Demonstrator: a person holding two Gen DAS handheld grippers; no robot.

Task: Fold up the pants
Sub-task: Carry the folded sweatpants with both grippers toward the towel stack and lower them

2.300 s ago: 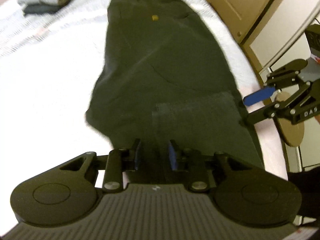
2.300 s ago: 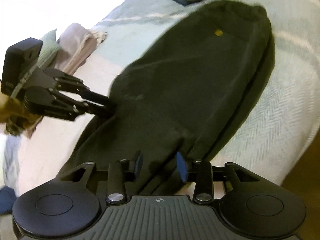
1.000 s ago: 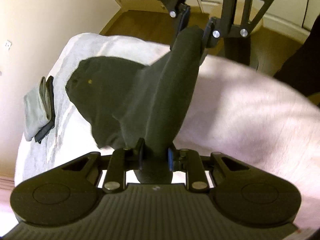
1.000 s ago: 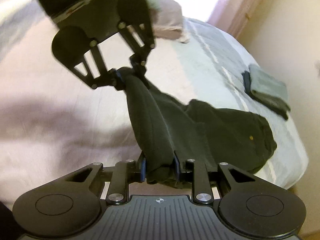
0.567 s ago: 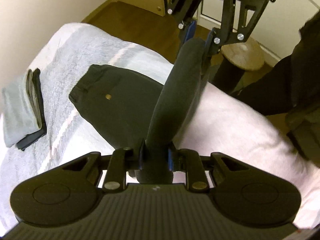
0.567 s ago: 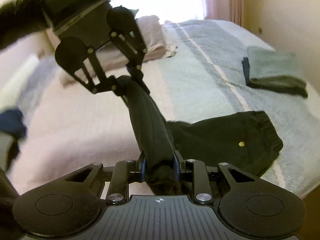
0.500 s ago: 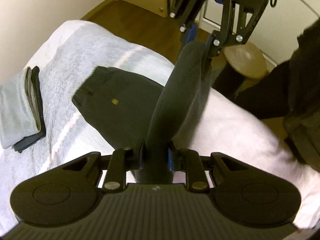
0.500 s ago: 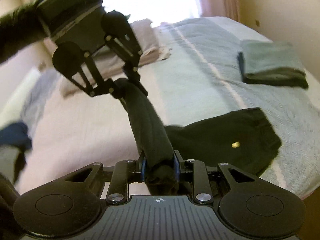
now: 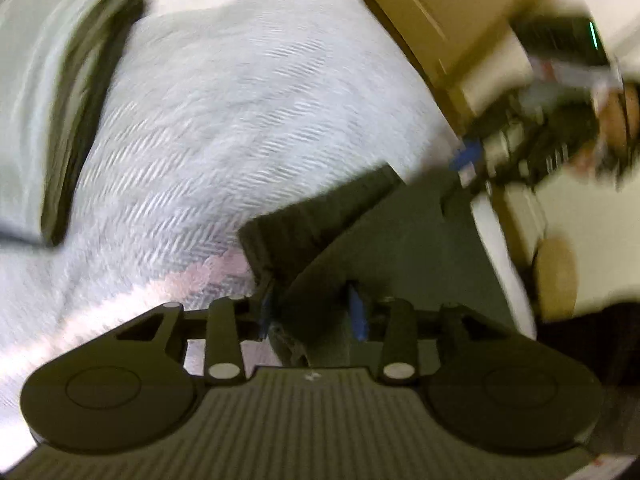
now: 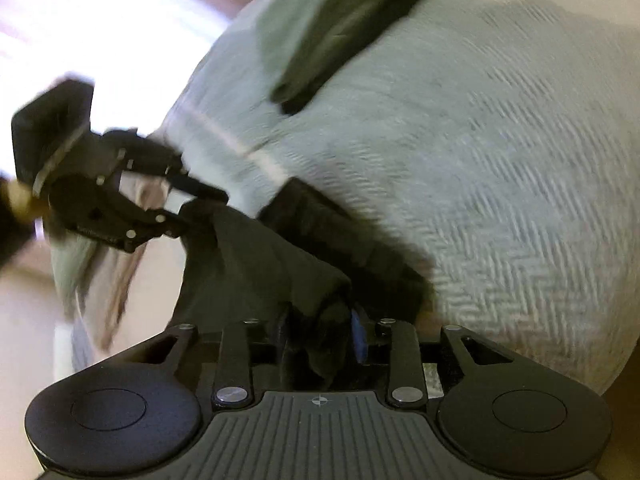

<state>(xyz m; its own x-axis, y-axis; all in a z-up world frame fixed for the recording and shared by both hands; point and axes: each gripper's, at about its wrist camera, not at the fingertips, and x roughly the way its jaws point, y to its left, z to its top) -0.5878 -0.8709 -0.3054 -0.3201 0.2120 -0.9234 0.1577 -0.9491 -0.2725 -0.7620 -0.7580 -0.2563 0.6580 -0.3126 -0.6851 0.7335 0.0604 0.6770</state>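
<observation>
No text, label, brand or number can be read in either view. Both pictures are smeared by motion. The body of the left tongs [image 10: 192,210], seen from the right wrist, bears a faint pale line that may be lettering, too blurred to make out. Each wrist housing carries only a small crosshair mark, no writing.

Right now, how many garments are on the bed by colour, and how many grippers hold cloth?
Dark pants: 1
Grey-green folded garment: 1
Black folded garment under it: 1
Grippers holding the pants: 2, left gripper and right gripper
Total: 3 garments, 2 grippers
</observation>
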